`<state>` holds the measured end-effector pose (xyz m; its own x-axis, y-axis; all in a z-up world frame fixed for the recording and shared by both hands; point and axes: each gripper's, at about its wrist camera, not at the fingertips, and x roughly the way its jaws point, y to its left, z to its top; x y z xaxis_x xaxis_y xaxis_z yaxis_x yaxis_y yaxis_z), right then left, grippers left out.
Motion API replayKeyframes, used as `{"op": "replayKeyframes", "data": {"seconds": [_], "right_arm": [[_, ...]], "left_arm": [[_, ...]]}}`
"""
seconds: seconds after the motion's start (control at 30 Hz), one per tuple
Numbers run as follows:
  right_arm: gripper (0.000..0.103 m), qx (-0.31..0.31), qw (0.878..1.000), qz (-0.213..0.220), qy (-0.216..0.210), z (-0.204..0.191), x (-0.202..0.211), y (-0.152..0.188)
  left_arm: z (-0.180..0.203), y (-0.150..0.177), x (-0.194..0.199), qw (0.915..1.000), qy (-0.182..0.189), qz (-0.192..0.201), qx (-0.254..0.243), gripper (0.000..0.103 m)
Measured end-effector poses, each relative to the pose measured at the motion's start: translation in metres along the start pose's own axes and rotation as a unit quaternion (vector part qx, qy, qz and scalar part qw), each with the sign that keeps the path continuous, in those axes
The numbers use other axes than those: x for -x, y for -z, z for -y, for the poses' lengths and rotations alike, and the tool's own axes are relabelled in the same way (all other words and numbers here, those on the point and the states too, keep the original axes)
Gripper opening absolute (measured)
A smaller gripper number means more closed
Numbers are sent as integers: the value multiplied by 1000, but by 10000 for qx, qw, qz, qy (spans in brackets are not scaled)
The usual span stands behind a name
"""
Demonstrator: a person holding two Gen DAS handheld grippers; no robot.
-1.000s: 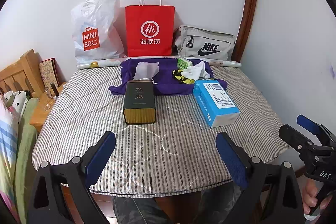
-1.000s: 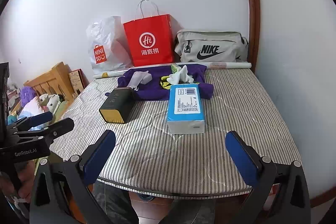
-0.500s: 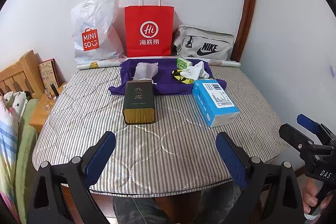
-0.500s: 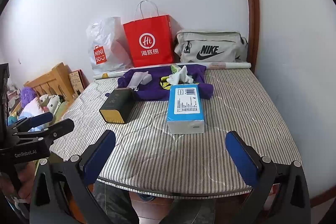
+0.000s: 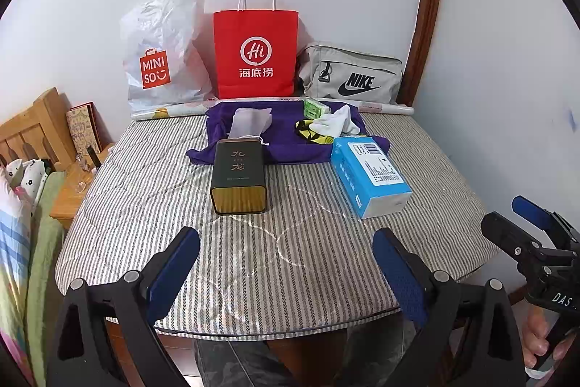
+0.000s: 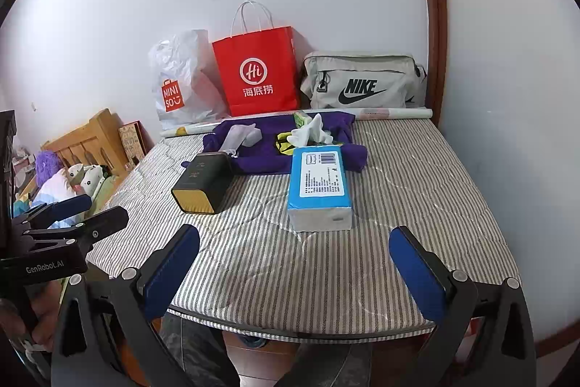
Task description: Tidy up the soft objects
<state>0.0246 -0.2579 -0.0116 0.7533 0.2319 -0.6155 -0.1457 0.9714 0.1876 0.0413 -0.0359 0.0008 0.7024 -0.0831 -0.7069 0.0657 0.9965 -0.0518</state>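
A purple cloth [image 5: 286,136] [image 6: 268,155] lies spread at the back of the striped table [image 5: 275,242]. On it rest a pale grey pouch [image 5: 250,122], a white sock [image 5: 335,122] [image 6: 308,133] over a yellow-black item [image 5: 308,133], and a green packet [image 5: 315,107]. In front stand a dark tea tin [image 5: 237,176] [image 6: 203,182] and a blue tissue pack [image 5: 369,175] [image 6: 320,187]. My left gripper [image 5: 286,267] and right gripper [image 6: 293,267] hover open over the table's near edge, holding nothing.
Along the back wall stand a white Miniso bag [image 5: 163,60], a red paper bag [image 5: 255,55] and a grey Nike bag [image 5: 353,77], with a rolled sheet [image 5: 384,107] before them. A wooden bed frame [image 5: 32,129] and bedding sit left.
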Motion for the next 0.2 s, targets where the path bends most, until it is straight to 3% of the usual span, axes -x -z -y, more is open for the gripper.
{"op": "replayKeyframes", "data": {"seconds": [0.2], "right_arm": [[103,35,10000,4,-11,-1,0,0]], "left_arm": [[1,0,-1,10000,-11,-17,-37,97]]}}
